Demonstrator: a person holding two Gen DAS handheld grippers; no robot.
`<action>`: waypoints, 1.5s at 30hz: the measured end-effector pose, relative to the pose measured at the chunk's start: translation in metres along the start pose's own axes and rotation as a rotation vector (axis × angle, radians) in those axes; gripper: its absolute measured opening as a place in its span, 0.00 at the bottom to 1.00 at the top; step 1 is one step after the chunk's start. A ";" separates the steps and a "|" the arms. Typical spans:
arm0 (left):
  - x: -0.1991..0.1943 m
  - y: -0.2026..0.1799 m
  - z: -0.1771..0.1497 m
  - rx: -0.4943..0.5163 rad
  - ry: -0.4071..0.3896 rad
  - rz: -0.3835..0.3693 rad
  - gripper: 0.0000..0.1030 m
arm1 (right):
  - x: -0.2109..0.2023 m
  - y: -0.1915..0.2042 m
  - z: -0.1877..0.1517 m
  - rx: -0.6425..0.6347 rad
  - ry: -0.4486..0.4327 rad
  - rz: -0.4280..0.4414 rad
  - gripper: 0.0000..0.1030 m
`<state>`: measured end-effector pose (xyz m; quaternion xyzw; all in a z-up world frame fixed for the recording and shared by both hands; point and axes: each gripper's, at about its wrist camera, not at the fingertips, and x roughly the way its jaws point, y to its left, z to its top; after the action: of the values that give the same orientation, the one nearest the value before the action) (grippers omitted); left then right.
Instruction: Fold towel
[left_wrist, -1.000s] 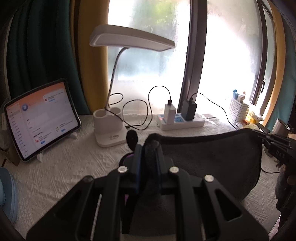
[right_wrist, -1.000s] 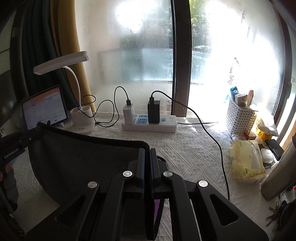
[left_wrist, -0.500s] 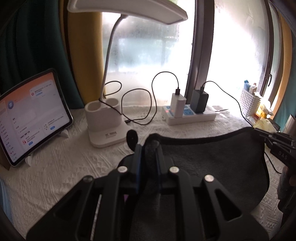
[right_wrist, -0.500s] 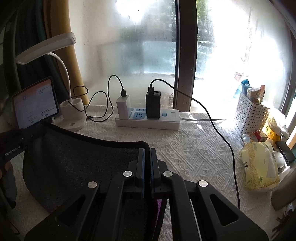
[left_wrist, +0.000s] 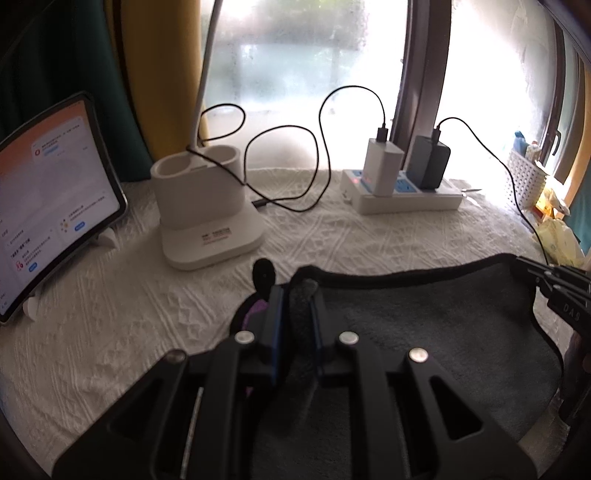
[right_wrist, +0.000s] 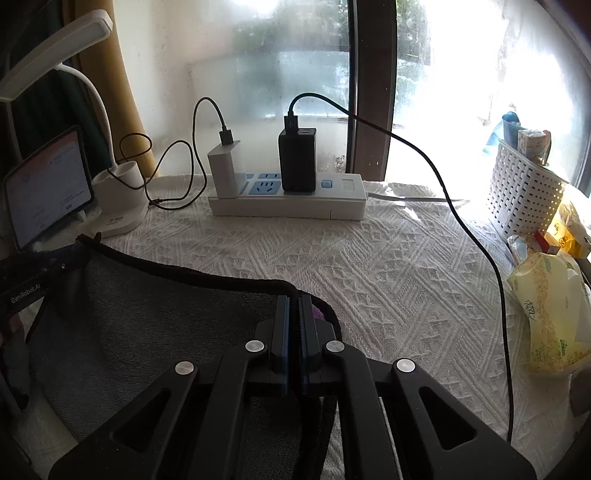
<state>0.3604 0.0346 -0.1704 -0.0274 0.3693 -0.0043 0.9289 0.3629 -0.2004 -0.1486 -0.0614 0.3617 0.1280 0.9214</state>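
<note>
Left gripper (left_wrist: 295, 295) and right gripper (right_wrist: 294, 306) – jaws of each closed on the dark towel (left_wrist: 424, 325), its near part hidden behind them. The lamp (right_wrist: 55, 48) head appears in the right view only – cropped from the left.

I see a worktop (right_wrist: 388, 280) under a white woven cloth with diamond relief. At the window edge lies a white power strip (right_wrist: 288, 208); left of it stands a white plastic lamp base (left_wrist: 207, 214), then a propped tablet with lit screen (left_wrist: 48, 206). On the right sit a white perforated plastic basket (right_wrist: 524, 192) and a yellow tissue packet (right_wrist: 550, 310). A dark grey towel (left_wrist: 443, 332) drapes onto the near part.
</note>
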 end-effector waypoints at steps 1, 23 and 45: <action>0.002 0.000 0.000 0.002 0.002 0.001 0.14 | 0.002 -0.001 -0.001 0.004 0.003 -0.003 0.05; 0.029 0.004 0.001 -0.008 0.098 0.015 0.29 | 0.039 -0.014 0.001 0.044 0.101 -0.054 0.05; -0.033 0.020 -0.007 -0.048 -0.027 0.055 0.77 | -0.004 -0.006 0.009 0.047 0.015 -0.125 0.41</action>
<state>0.3314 0.0553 -0.1534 -0.0397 0.3571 0.0307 0.9327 0.3675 -0.2053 -0.1396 -0.0632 0.3668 0.0614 0.9261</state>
